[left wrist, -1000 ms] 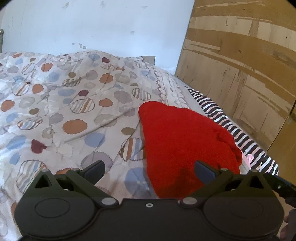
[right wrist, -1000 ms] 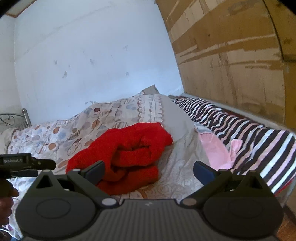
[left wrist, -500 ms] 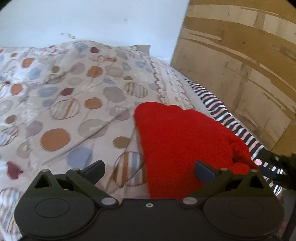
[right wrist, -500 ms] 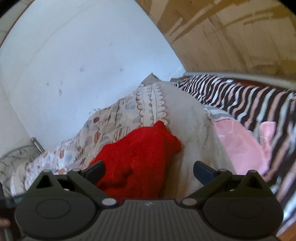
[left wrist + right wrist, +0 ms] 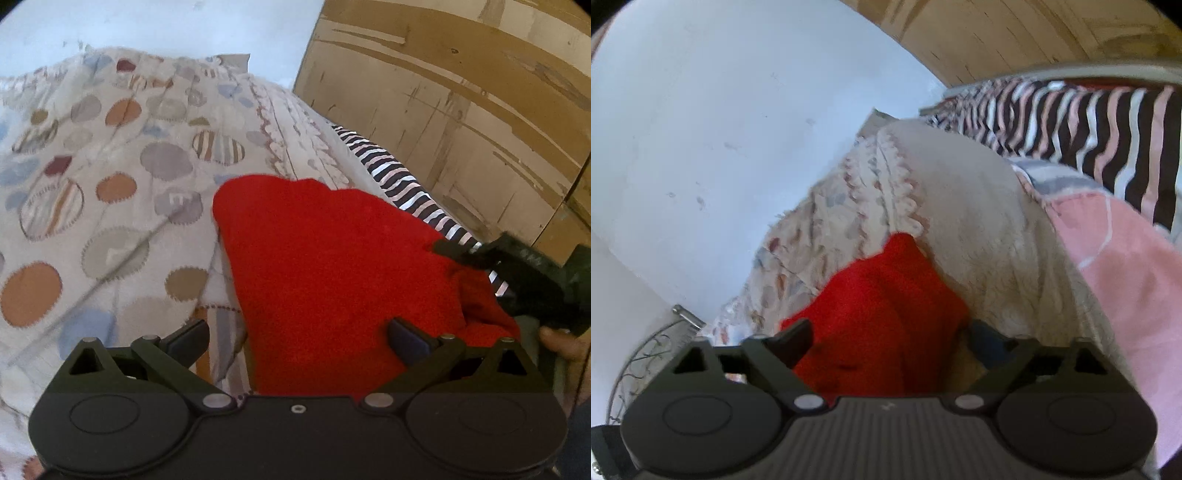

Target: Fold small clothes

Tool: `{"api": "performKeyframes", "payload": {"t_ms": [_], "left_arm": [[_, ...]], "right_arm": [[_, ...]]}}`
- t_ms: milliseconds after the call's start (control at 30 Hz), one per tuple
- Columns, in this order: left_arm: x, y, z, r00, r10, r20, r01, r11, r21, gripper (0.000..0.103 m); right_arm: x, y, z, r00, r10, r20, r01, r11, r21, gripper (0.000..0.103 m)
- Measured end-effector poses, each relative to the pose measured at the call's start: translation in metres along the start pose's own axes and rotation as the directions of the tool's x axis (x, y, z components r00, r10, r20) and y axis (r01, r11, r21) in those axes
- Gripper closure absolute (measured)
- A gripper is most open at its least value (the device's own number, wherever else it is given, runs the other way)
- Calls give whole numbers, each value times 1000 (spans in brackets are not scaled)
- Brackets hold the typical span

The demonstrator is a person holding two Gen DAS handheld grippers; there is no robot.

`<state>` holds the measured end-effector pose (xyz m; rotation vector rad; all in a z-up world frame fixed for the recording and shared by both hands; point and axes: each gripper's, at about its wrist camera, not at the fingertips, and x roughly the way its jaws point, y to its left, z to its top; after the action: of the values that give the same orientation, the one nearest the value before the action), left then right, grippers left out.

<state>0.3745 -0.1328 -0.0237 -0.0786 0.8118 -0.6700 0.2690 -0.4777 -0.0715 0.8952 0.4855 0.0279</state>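
A red fleecy garment (image 5: pixel 332 266) lies bunched on the bed's dotted quilt (image 5: pixel 110 184). My left gripper (image 5: pixel 297 338) is open, low over the garment's near edge, with the cloth between its spread fingers. My right gripper (image 5: pixel 886 341) is open too, close over the garment's right end (image 5: pixel 882 306); it shows in the left wrist view (image 5: pixel 517 269) touching the garment's right side. The garment's underside and far folds are hidden.
A black-and-white striped sheet (image 5: pixel 1071 118) runs along a wooden panel wall (image 5: pixel 461 92) on the right. A pink cloth (image 5: pixel 1126 266) lies beside the quilt. A white wall (image 5: pixel 720 129) and a metal bed rail (image 5: pixel 683 314) are behind.
Both grippers have moved forward and down onto the red garment. The right gripper has come into the left wrist view at the garment's right side. Both stay open.
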Motion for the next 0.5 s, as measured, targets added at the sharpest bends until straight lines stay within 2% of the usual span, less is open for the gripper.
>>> {"api": "performKeyframes", "payload": {"t_ms": [100,233,500], "left_arm": [[7,9,-3,999,-28,-23,27,998,-56,1],[19,21,-1,994,-78,-74,67,988,-141,1],[30,28,5,986,-128,-107,112,983,-149,1]], "right_arm": [[4,0,-12,999,-26,36,27,999,-31,19],[4,12,-23,995,-80,58,88,984,-158,26],[3,12,-24,995,-76,57,85,982,-167,26]]}}
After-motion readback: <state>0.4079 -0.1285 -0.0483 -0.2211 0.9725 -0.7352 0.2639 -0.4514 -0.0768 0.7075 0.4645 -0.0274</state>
